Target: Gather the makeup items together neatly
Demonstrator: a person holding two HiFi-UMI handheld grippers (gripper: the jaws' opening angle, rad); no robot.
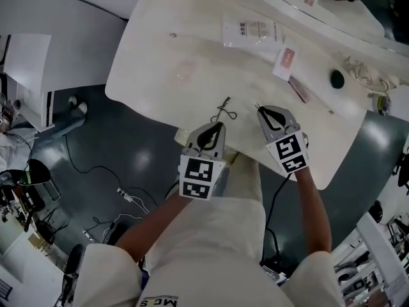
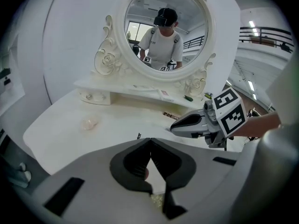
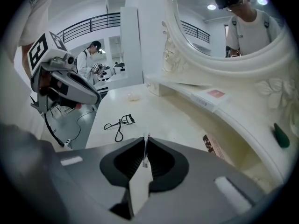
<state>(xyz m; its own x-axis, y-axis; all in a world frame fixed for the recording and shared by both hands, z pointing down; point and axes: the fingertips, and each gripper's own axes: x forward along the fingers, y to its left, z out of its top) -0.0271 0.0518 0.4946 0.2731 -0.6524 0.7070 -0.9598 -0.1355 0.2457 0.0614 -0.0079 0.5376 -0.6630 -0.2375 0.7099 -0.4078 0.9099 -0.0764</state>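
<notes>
Vanity table [image 1: 160,56] seen from above, with both hand-held grippers at its near edge. The left gripper [image 1: 217,130] is held over that edge; in its own view [image 2: 150,141] the jaws are seen closed, pad tips meeting, with nothing between them. The right gripper [image 1: 263,112] is held to its right, further in over the table top. In the right gripper view [image 3: 145,141] the jaws are seen clamped on a thin pale strip [image 3: 145,153], of which a short end projects past the tips; its kind cannot be told.

The makeup items are spread over the table. A black eyelash curler [image 1: 225,112] lies flat just beyond the left gripper's tip and to the left of the right gripper, touched by neither. A slim patterned stick [image 1: 298,91] lies to the far right of the right gripper. A pink-and-white card [image 1: 285,59] and a white tube [image 1: 252,32] are placed further away, toward the mirror [image 2: 166,27], the card being set on the raised shelf. A black round item [image 1: 337,78] lies at the right end. A small translucent piece [image 1: 184,71] rests apart on the left half.
</notes>
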